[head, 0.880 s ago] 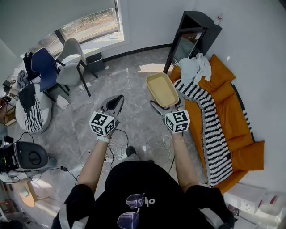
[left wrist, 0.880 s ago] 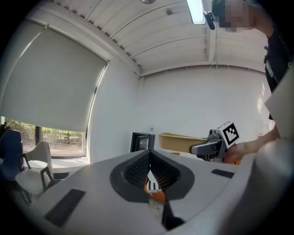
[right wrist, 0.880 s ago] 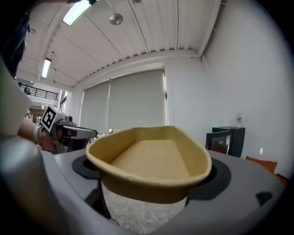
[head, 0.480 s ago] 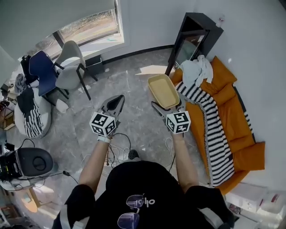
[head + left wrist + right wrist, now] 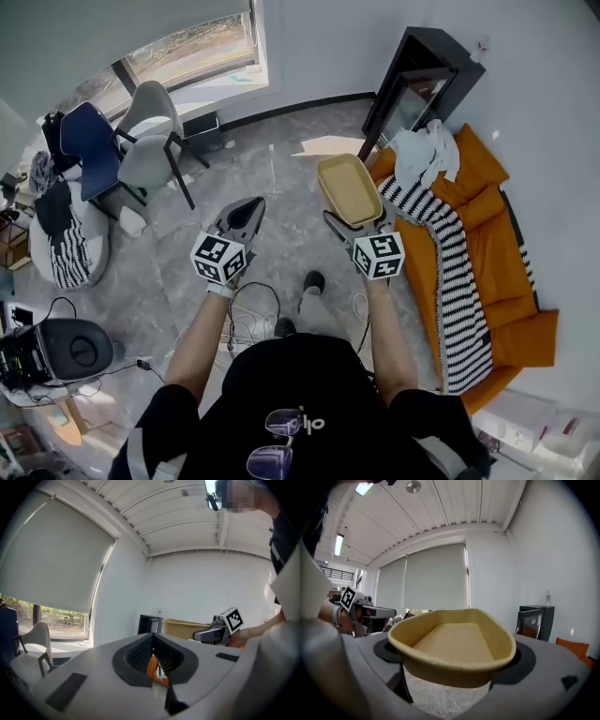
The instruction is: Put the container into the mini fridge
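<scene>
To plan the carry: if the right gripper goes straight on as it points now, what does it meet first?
Probably the blind-covered window, far off. The right gripper, shut on the container, aims left of the mini fridge; depth is unclear.

Tan oblong container (image 5: 345, 189) sits in my right gripper (image 5: 358, 221); black mini fridge (image 5: 422, 75) beyond, right. Orange mattress (image 5: 487, 216) at my right, striped blanket (image 5: 450, 272) on it.
</scene>
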Demonstrator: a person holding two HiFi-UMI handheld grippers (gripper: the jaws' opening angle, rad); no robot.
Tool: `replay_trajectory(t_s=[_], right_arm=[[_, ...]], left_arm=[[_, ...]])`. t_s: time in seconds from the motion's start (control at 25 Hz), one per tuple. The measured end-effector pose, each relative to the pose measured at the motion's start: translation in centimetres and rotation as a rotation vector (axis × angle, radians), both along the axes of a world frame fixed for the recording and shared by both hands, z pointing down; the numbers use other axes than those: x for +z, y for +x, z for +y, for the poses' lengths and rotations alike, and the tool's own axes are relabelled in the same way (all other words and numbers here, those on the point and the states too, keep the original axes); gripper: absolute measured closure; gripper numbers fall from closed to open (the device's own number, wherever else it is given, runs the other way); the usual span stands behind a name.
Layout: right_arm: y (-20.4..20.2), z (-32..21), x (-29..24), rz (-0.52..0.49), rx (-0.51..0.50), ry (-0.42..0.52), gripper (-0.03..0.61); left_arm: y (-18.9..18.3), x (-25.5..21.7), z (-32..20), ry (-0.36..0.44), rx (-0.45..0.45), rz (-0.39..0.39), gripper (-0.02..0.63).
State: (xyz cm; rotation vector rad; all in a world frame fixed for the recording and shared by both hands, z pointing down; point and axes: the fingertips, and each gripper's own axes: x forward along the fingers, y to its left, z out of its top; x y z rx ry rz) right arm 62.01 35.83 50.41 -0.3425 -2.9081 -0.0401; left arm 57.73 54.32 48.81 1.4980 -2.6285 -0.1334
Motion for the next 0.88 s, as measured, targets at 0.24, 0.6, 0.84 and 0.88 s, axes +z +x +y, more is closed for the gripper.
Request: replay_trajectory(t_s=[0.24, 0.6, 0.84, 0.88], right_arm=[[-8.2, -2.1, 0.9, -0.002, -0.013, -0.005, 0.014], [-24.0, -7.8, 0.3, -0.002, -0.043, -0.028, 0.014], [-32.9, -12.9, -0.6, -0.010, -0.041, -0.029, 0.014], [-34.0, -13.6, -0.6, -0.011, -0.040, -0.031, 0.014]], left_arm=[[-7.6, 1.5, -1.5, -0.011, -0.022, 0.020, 0.606], [-23.2, 0.2, -7.8, -0.047, -0.039, 0.025, 0.606], [-32.0, -1.6, -12.9, -0.069, -0.034, 0.009, 0.606], [-33.1, -1.7, -13.6, -0.073, -0.034, 0.006, 0.606]])
